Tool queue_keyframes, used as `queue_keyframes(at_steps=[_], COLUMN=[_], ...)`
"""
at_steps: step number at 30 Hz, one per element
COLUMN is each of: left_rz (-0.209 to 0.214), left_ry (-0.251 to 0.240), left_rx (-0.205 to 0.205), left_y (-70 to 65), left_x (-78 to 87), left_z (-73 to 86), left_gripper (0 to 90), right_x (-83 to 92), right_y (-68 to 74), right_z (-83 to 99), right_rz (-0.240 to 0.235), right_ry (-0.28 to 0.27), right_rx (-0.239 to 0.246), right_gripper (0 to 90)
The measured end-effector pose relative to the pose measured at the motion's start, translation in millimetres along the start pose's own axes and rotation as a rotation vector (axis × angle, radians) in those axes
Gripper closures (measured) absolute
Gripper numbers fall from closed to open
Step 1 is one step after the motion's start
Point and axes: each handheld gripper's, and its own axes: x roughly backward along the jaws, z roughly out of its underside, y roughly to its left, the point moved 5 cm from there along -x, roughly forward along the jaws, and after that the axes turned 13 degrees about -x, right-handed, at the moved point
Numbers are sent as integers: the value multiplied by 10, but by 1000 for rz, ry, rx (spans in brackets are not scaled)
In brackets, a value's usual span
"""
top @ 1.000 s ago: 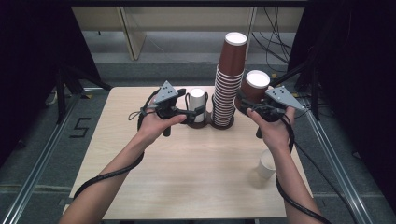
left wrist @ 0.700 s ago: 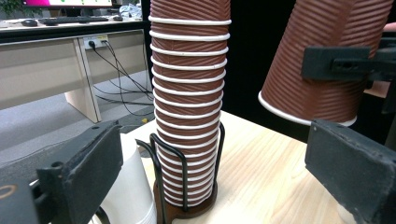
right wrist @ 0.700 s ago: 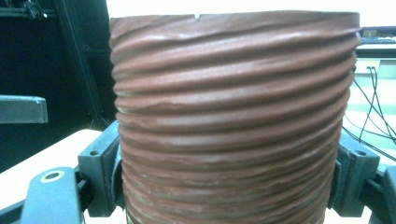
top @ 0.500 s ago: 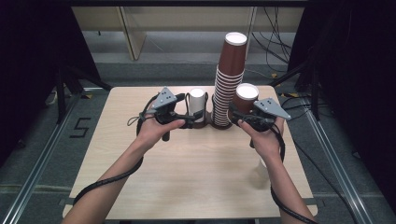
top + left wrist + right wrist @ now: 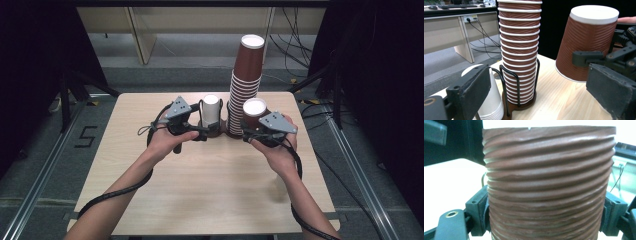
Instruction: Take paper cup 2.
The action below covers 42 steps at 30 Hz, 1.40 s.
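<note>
My right gripper (image 5: 256,131) is clamped on an upside-down brown cup (image 5: 254,113), axis tilted slightly. Just beside it, toward my left gripper (image 5: 204,131), whose jaws stand apart and have been closing around nothing, rises the tall cup stack (image 5: 245,87) in its wire holder (image 5: 520,86).

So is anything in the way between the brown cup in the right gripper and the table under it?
Nothing visible. The brown cup, upside down in the right gripper, hangs over bare table just right of the tall brown cup stack in its wire holder. In the left gripper view the wood beneath its rim shows bare.
</note>
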Motion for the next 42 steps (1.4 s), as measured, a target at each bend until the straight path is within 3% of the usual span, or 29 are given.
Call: queue_keyframes(at_steps=[1, 4, 11, 21, 24, 25, 27, 32, 33, 38, 42], left_rz=[2, 14, 31, 58, 70, 78, 104, 165, 174, 223, 267], left_ry=[2, 5, 9, 13, 17, 20, 30, 78, 89, 153, 207], left_rx=[1, 6, 16, 38, 44, 46, 51, 29, 24, 9, -16], left_y=[0, -3, 9, -9, -17, -25, -49, -135, -152, -237, -307], left_x=[0, 6, 15, -32, -48, -56, -77, -151, -170, -274, -356], left_z=[0, -8, -42, -73, -85, -87, -87, -57, -52, -12, 48], left_gripper=[53, 53, 53, 56, 58, 59, 70, 87, 87, 87, 117], right_x=[-5, -15, -39, -72, -89, -85, -79, -96, -99, -92, -81], right_y=[25, 41, 88, 226, 224, 211, 218, 228, 229, 276, 275], right_z=[18, 26, 32, 255, 279, 283, 323, 407, 435, 488, 549], right_rz=[-5, 15, 48, 96, 108, 115, 129, 136, 132, 154, 160], right_ry=[15, 26, 49, 94, 73, 83, 87, 81, 99, 83, 127], right_rx=[15, 137, 365, 810, 988, 1063, 1123, 1347, 1370, 1496, 1515], right_gripper=[185, 184, 183, 183, 184, 184, 184, 184, 184, 184, 184])
